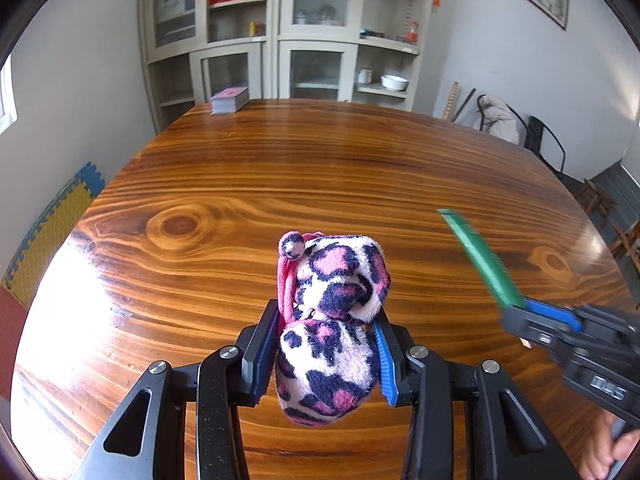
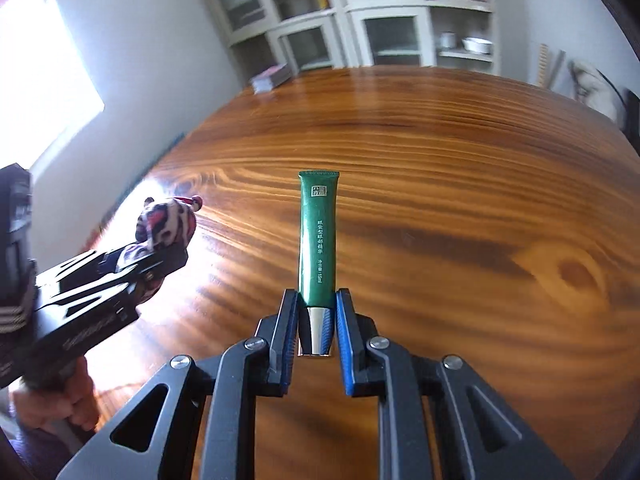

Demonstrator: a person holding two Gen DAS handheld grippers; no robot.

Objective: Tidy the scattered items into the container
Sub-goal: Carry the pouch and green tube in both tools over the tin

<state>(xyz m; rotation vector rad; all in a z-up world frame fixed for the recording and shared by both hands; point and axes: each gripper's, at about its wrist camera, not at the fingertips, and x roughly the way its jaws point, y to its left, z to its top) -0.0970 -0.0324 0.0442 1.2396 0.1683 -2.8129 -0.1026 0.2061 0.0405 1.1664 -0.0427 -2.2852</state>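
Note:
My left gripper (image 1: pixel 326 320) is shut on a fluffy pink, white and navy leopard-print cloth item (image 1: pixel 332 280), which bulges above and below the blue pads and is held above the wooden table (image 1: pixel 320 168). The same cloth item (image 2: pixel 166 224) shows at the left of the right wrist view, in the left gripper (image 2: pixel 160 256). My right gripper (image 2: pixel 318 304) is shut on a green tube (image 2: pixel 319 236) near its silver cap, with the crimped end pointing away. The green tube (image 1: pixel 480 258) and right gripper (image 1: pixel 520 312) appear at the right of the left wrist view. No container is in view.
A stack of cards or booklets (image 1: pixel 230 100) lies at the table's far edge. Grey cabinets (image 1: pixel 280 32) stand behind it. Chairs (image 1: pixel 544 140) are at the right, foam floor mats (image 1: pixel 52 232) at the left. A hand (image 2: pixel 60 400) holds the left gripper's handle.

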